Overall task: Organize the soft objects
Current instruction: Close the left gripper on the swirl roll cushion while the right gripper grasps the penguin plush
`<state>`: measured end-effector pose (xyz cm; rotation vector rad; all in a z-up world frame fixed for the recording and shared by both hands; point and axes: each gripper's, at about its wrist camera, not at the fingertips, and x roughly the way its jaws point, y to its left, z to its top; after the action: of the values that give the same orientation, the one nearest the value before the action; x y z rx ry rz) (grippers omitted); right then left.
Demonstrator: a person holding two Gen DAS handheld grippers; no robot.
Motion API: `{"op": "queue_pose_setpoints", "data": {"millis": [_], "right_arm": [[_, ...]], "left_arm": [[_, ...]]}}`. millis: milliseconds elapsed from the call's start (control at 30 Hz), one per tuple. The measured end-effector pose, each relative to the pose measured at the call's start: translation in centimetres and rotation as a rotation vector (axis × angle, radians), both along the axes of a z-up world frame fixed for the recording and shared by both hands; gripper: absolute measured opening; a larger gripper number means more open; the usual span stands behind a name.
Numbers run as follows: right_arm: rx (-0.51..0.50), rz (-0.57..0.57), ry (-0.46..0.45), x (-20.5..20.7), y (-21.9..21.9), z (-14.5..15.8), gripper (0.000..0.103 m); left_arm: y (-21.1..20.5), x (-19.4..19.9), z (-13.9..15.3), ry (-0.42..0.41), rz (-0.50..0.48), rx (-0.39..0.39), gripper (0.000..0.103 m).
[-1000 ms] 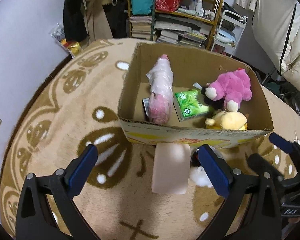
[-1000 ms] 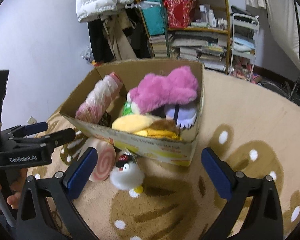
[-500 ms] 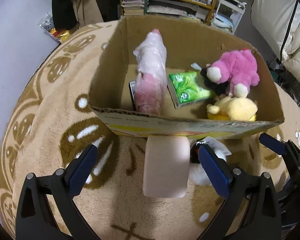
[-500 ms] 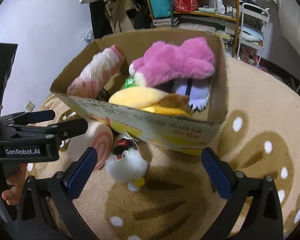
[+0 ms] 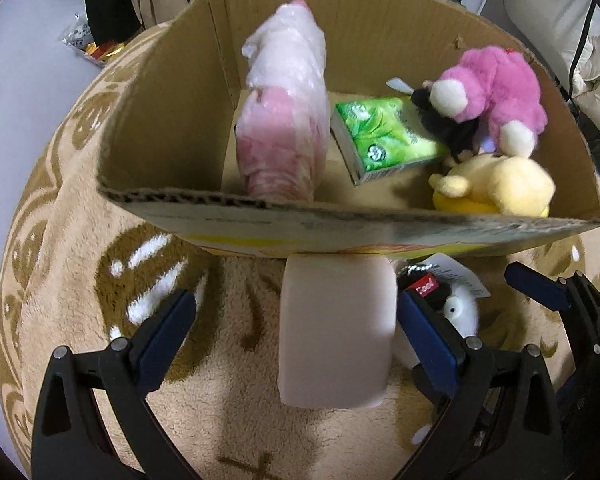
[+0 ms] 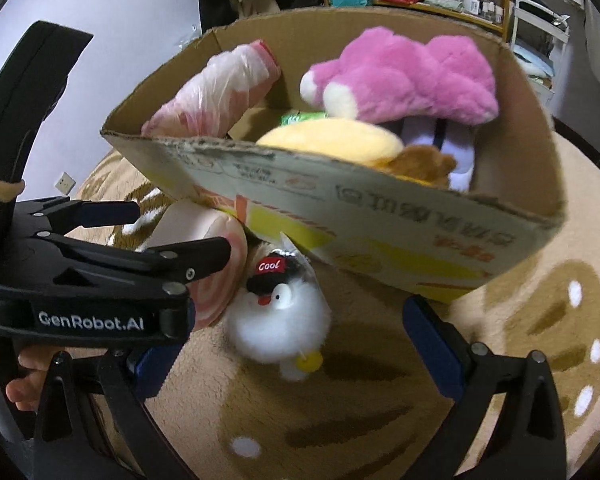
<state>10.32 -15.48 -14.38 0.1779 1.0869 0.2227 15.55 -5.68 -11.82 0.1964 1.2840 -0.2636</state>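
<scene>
On the rug, against the cardboard box's (image 5: 340,232) near wall, the pink roll cushion (image 5: 336,332) lies with its long axis pointing away between the left tool's (image 5: 296,336) wide-spread fingers, while the right tool (image 6: 296,340), equally wide, brackets the white penguin plush (image 6: 278,324) beside it.
</scene>
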Motion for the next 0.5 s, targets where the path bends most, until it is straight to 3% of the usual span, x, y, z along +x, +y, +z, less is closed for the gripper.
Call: {"op": "queue_pose_setpoints", "data": {"millis": [167,333,500], "right_arm": [[-0.005,0.005,0.029,0.7,0.3,-1.2,0.103],[-0.029,-0.015,0.063,1.4,0.1,-2.4,0.093],[-0.037,-0.011,0.079,1.6,0.2,-3.0,0.086]], "left_arm": [[-0.2,0.4,-1.3,0.027,0.011,0.022,0.099],[0.7,1.1,-2.0,0.042,0.026,0.0,0.097],[1.2,1.3,-2.7,0.072,0.029,-0.026,0.084]]}}
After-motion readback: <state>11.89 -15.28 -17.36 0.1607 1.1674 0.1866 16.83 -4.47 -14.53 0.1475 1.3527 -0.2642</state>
